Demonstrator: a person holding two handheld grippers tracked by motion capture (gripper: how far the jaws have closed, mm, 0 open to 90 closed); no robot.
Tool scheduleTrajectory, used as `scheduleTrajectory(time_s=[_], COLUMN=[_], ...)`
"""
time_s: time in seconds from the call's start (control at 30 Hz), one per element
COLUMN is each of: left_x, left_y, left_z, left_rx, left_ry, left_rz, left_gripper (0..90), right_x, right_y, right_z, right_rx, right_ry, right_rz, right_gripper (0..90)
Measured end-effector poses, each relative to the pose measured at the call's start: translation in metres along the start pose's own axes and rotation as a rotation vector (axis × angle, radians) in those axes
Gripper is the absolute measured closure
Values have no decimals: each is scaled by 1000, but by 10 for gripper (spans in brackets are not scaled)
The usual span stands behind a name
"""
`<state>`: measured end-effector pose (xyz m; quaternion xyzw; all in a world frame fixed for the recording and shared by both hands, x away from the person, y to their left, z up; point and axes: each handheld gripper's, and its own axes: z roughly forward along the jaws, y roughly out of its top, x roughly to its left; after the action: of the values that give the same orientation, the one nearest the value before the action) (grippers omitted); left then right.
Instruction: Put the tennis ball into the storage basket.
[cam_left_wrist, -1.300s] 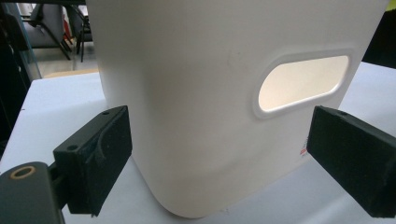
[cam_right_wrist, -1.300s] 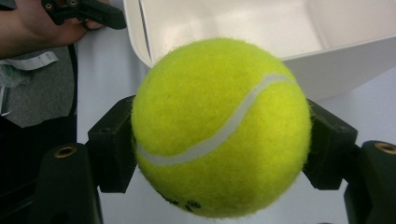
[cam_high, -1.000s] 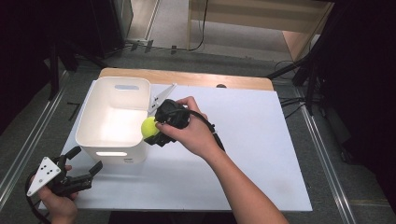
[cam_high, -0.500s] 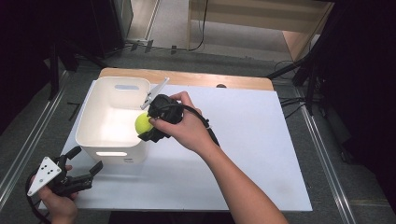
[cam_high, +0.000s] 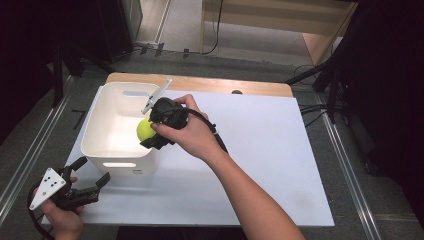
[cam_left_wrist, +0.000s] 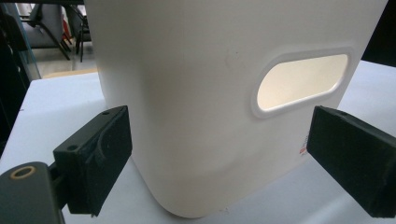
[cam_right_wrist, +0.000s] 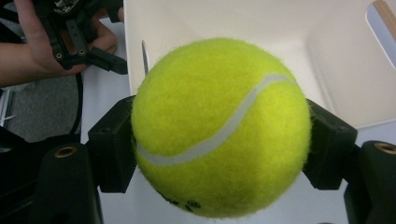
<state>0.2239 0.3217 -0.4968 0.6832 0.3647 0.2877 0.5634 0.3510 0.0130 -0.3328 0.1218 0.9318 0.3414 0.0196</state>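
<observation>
The white table (cam_high: 260, 165) carries a white bin (cam_high: 102, 145) at its ten o'clock corner; above the bin's three o'clock rim sits the right gripper (cam_high: 150, 135) — jaws clamped on a yellow tennis ball (cam_high: 145, 128) over the bin's inside; at seven o'clock the left gripper (cam_high: 92, 182) rests near the bin's handle slot (cam_left_wrist: 301, 83) — jaws apart, holding nothing.

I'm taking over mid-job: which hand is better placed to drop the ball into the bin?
Right. The right gripper is shut on the tennis ball at the white bin's rim. The left gripper sits open outside the bin's near wall, holding nothing.
</observation>
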Motion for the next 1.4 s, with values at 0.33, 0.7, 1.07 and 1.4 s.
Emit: scheduleTrajectory(time_s=[0.33, 0.7, 1.07, 1.4], left_x=[0, 0, 1, 1], left_y=[0, 0, 0, 0], left_z=[0, 0, 0, 0], left_rx=[-1, -1, -3, -5], left_ry=[-1, -4, -3, -3], left_rz=[-2, -2, -2, -2], left_gripper=[73, 73, 73, 73], right_x=[0, -1, -4, -5], right_y=[9, 12, 13, 12], right_z=[14, 28, 43, 56], right_rx=[17, 41, 87, 151], right_ry=[12, 19, 0, -6], right_rz=[-13, -10, -22, -42], right_gripper=[240, 241, 240, 239])
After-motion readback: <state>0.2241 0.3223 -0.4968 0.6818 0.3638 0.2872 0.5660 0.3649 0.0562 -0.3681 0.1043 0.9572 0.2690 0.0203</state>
